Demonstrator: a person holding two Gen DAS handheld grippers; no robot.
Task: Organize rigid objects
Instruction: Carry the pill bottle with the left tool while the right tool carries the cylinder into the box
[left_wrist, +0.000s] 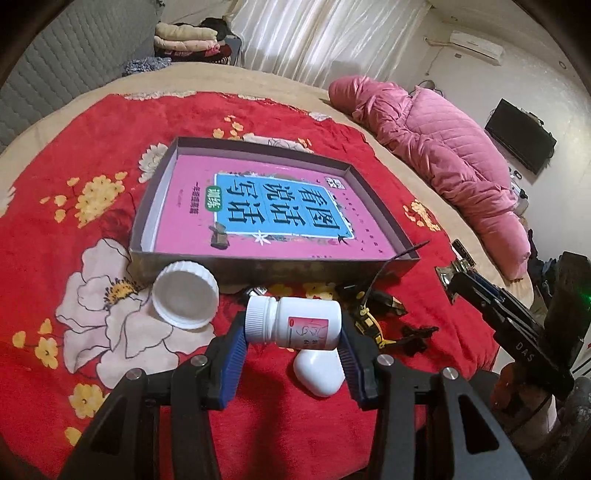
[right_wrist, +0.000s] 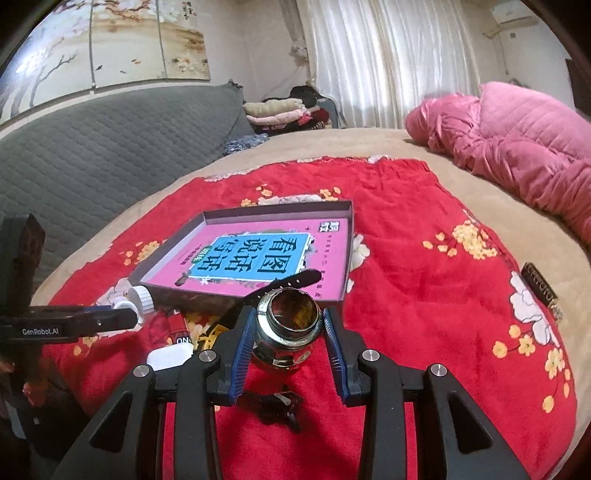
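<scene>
The left gripper (left_wrist: 293, 334) is closed on a white pill bottle (left_wrist: 293, 323), which lies sideways across the jaws with its cap to the left. The right gripper (right_wrist: 288, 332) clamps a shiny metal jar (right_wrist: 288, 325), mouth toward the camera. The shallow box (left_wrist: 384, 264) with the pink book (left_wrist: 258, 206) lies straight ahead of both, slightly nearer to the left one.

Small dark objects (left_wrist: 384, 306) beside the toy digger (left_wrist: 369, 325), too tangled to identify.
</scene>
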